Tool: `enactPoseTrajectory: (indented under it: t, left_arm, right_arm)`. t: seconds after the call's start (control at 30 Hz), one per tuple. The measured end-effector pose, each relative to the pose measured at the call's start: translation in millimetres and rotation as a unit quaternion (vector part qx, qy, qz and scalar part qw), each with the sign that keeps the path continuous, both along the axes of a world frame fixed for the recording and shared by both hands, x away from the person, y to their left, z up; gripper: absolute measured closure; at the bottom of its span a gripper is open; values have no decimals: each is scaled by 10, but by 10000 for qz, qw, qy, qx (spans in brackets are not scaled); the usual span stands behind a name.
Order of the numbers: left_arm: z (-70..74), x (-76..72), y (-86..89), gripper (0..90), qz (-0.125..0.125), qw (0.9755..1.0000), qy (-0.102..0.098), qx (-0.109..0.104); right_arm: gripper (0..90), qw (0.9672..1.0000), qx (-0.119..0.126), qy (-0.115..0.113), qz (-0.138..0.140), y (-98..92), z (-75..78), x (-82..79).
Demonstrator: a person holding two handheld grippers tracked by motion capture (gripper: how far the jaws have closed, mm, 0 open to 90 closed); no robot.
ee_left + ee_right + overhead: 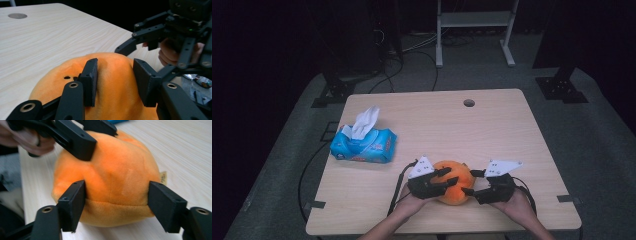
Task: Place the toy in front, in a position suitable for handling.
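Near the front edge of the counter [492, 120], a little right of its middle, sits a round orange plush toy [453, 182], resting on the wood with both tools gathered around it. The left hand-held gripper [447, 178] comes in from the toy's left side and lies over its top; in the left gripper view its two black pads [90, 80] stand apart with the orange fabric bulging up between them, the left pad resting against the plush and the right one just beside it, so the jaws look parted rather than clamped. The right hand-held gripper [473, 182] reaches in from the toy's right side; in the right gripper view its jaws straddle the lower half of the toy, spread wide, with the left pad at the fabric near the seam and the right pad just at the toy's far flank, and I cannot tell whether they press. A small cream label [163, 178] sticks out at that flank. Toward the left edge of the counter, well apart from the toy, lies a blue tissue pack [363, 145] with a white tissue standing up out of it. Close to the far edge is a round cable hole [469, 103].
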State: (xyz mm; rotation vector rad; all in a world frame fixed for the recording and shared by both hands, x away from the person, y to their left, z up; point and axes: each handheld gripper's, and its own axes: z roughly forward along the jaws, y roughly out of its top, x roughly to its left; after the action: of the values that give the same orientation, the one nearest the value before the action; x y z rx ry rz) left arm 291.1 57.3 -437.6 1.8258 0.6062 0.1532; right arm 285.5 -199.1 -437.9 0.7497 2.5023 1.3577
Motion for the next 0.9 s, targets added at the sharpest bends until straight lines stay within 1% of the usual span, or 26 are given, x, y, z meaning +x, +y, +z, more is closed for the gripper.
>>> enactPoseTrajectory:
  t: [0.03, 0.13, 0.27, 0.33, 0.4, 0.43, 0.47, 0.5, 0.53, 0.6, 0.63, 0.7, 0.8, 0.83, 0.9]
  left_arm:
    - [-1, -7, 0, 557, 0, 10000, -9, 10]
    - [-6, -19, 13, 557, -13, 9999, 92, -86]
    - [0, -37, 45, 558, -59, 9998, 152, -115]
    - [7, -49, 70, 558, -56, 9998, 192, -98]
    - [1, -69, 95, 558, -7, 9996, 236, -148]
    - [0, -74, 106, 558, 4, 9996, 248, -160]
    - [-1, -73, 119, 558, 2, 9995, 257, -170]
    - [-4, -73, 129, 557, 3, 9993, 297, -214]
    - [-6, -73, 135, 557, 9, 9992, 321, -241]
    - [-8, -75, 137, 556, 18, 9992, 317, -254]
    - [-8, -76, 133, 552, 13, 9992, 319, -259]
    - [-5, -78, 125, 543, -10, 9993, 289, -252]
    - [23, -68, 142, 500, -40, 9992, 243, -302]
    - [42, -55, 160, 469, -34, 9992, 216, -328]
    - [84, -29, 204, 404, 58, 9997, 85, -230]
  right_arm:
    - [309, 10000, -56, -6, 2, -5, 2, 10]
    - [309, 9999, -103, 7, 11, -18, -5, 25]
    - [309, 9998, -173, -43, 34, -27, -6, 42]
    - [310, 9997, -236, -82, -48, -35, 9, 51]
    - [319, 9995, -294, -51, -135, -55, 23, 56]
    - [322, 9996, -237, 29, -137, -71, 47, 45]
    - [323, 9998, -199, -3, -86, -79, 75, 20]
    - [314, 9998, -153, -90, -32, -81, 104, -11]
    - [303, 9999, -60, -113, 55, -81, 133, -39]
    - [283, 9997, 75, -143, 171, -64, 170, -73]
    - [268, 9995, 116, -203, 208, -39, 182, -86]
    - [264, 9991, 162, -271, 281, 21, 173, -83]
    - [275, 9990, -90, -258, 364, 115, 90, -51]
    - [281, 9989, -66, -262, 370, 124, 55, -44]
    - [284, 9991, 33, -218, 359, 98, 21, -28]
